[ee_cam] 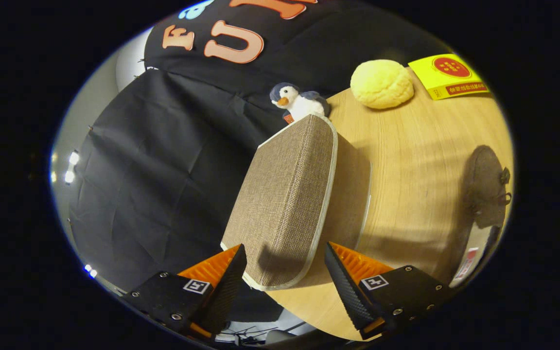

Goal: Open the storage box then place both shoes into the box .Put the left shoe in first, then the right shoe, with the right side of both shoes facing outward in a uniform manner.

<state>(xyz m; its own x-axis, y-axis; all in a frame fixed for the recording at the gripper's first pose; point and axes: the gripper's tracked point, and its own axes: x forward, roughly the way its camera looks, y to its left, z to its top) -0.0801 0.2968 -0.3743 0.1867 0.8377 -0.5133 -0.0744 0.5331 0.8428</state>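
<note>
Black cloth [153, 175] is seen hanging on the left, beyond the edge of the worktop [421, 160]. The tool [285, 272] is held open, its fingers spread apart with the near corner of the storage box [285, 194] sitting between them; neither finger is seen pressing on it. The box, covered in woven fabric with pale trim, is closed and stands on the wooden worktop. Behind the box a toy penguin [295, 102] is perched. Further right, a yellow bun [382, 83] and a yellow packet [447, 75] are laid at the far side. At the right, one brown shoe [488, 187] is lying on the worktop, well apart from the box.
</note>
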